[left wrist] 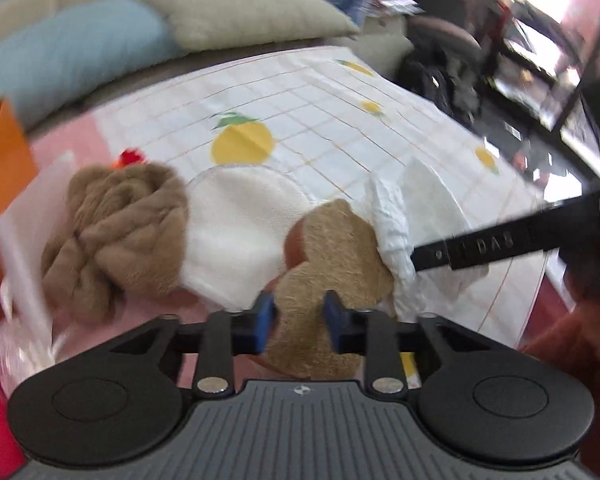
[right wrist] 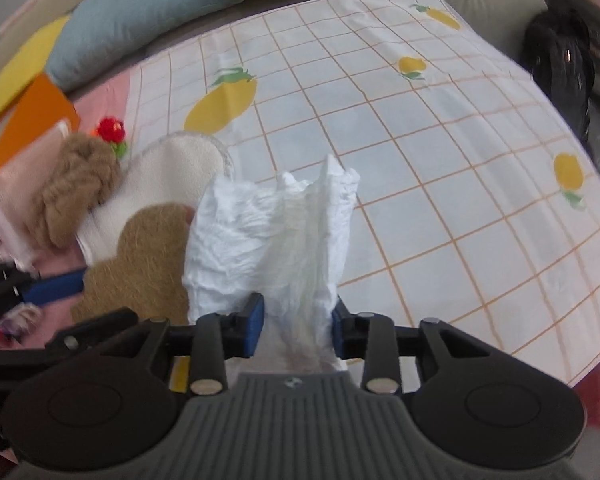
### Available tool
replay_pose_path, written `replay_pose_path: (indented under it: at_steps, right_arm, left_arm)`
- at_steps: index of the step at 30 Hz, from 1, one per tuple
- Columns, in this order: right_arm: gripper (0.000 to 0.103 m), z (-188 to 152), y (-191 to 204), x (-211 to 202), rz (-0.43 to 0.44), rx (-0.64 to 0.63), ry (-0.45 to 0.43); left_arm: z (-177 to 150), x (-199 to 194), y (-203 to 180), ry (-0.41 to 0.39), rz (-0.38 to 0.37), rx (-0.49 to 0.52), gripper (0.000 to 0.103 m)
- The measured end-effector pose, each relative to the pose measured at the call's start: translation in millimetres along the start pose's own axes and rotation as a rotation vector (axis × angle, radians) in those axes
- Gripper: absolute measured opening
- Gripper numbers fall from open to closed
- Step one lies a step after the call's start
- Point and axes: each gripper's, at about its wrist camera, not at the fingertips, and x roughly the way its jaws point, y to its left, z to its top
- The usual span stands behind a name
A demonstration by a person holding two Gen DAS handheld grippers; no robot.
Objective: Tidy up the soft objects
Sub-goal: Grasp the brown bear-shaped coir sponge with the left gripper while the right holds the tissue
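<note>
Both grippers tilt steeply down over the fruit-printed checked tablecloth (right wrist: 440,184). The left gripper (left wrist: 298,322) is clamped on the tan, coarse-fibred heart-shaped pad (left wrist: 336,248), which lies between its blue fingers (left wrist: 265,320). The right gripper (right wrist: 296,326) straddles the crumpled white tissue cloth (right wrist: 276,236), which stands bunched between its fingers; whether they press it, I cannot tell.

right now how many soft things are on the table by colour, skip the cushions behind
brown: 2, the fluffy brown cloth and the tan plush piece
white: 2, the cream pad and the crumpled white cloth
red: 1, the small red knitted flower
total: 5
</note>
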Motion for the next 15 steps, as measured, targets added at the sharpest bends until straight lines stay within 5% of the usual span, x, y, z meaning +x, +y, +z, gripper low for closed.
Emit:
replay_pose_path:
  at_steps: [4, 6, 8, 10, 15]
  right_arm:
    - [0.061, 0, 7, 2, 0.010, -0.010, -0.003]
    - [0.064, -2, 13, 4, 0.008, -0.041, -0.001]
    - [0.068, -3, 19, 6, 0.006, -0.075, -0.001]
    - [0.069, -4, 20, 7, 0.004, -0.093, -0.003]
    - [0.074, -4, 16, 12, -0.007, -0.084, 0.019]
  left_arm:
    - [-5, -7, 11, -0.015, -0.003, -0.024, 0.023]
    - [-6, -9, 5, -0.015, 0.005, 0.013, 0.034]
    - [-7, -8, -2, -0.009, 0.005, 0.066, 0.064]
    - [-7, -3, -8, 0.003, 0.013, 0.097, 0.080]
    - [-10, 12, -22, 0.032, 0.100, 0.234, 0.084]
